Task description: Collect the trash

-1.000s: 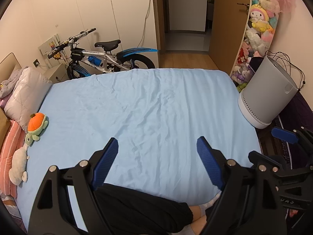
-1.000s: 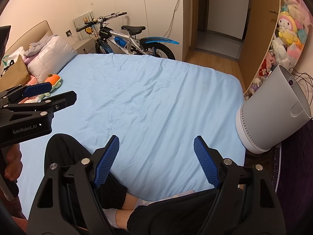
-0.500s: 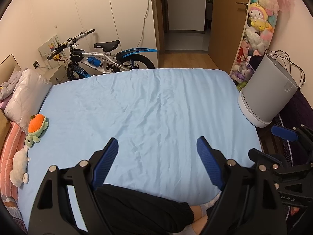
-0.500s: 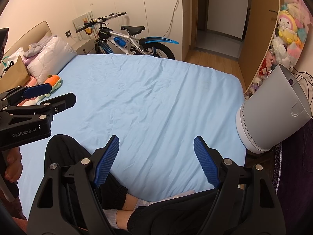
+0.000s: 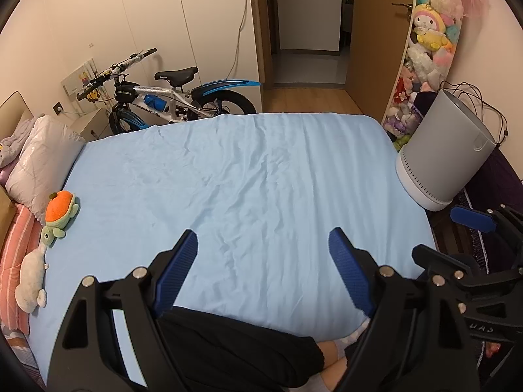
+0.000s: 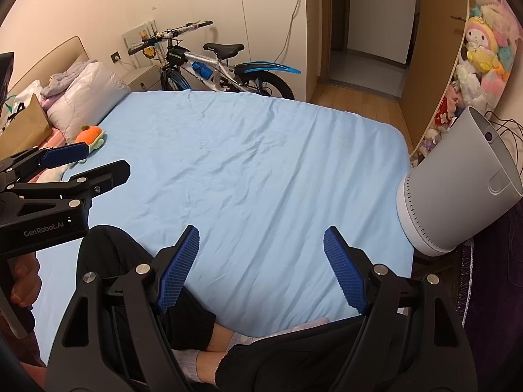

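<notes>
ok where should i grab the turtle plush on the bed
Pinch the turtle plush across its orange shell, the tallest, roundest part. Come down from above with the open left hand-held gripper; the plush lies flat on the sheet beside the pillow.

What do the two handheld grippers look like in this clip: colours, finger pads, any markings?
Both the left gripper and right gripper have black skeletal frames with silver rivets and ribbed blue pads. White "GenRobot.AI" lettering marks the left gripper's body in the right wrist view.

Bed (image 5: 261,179), light-blue sheet: pillow (image 5: 39,160), orange-shelled turtle plush (image 5: 59,212) and white plush (image 5: 29,281) along the headboard side.
</notes>
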Available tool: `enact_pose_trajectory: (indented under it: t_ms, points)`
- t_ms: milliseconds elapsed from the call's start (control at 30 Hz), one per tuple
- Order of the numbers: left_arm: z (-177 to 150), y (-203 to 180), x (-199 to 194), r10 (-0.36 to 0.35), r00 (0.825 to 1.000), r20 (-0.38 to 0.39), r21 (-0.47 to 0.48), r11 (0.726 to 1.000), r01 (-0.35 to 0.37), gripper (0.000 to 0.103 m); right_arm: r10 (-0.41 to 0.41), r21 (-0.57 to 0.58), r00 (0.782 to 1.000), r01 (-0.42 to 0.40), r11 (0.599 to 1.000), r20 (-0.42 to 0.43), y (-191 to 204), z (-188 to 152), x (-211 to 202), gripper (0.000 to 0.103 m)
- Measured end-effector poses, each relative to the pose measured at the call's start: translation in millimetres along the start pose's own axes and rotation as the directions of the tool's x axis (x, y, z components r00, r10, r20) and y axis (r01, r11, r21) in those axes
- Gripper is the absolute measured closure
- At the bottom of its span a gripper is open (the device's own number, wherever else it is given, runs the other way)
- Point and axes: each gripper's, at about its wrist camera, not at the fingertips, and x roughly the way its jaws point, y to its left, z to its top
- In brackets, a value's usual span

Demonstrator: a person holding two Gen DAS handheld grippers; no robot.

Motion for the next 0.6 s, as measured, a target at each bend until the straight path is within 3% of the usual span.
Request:
enact_pose_trajectory:
  t_ms: [600]
  points:
    - [-1.9,-2.1,-2.6,-0.014,1.0,0.012,0.02,1.0,0.014,0.021,-0.003,0.0,1.0,0.003,1.0,0.0,0.3,1.0,0.3,0.027]
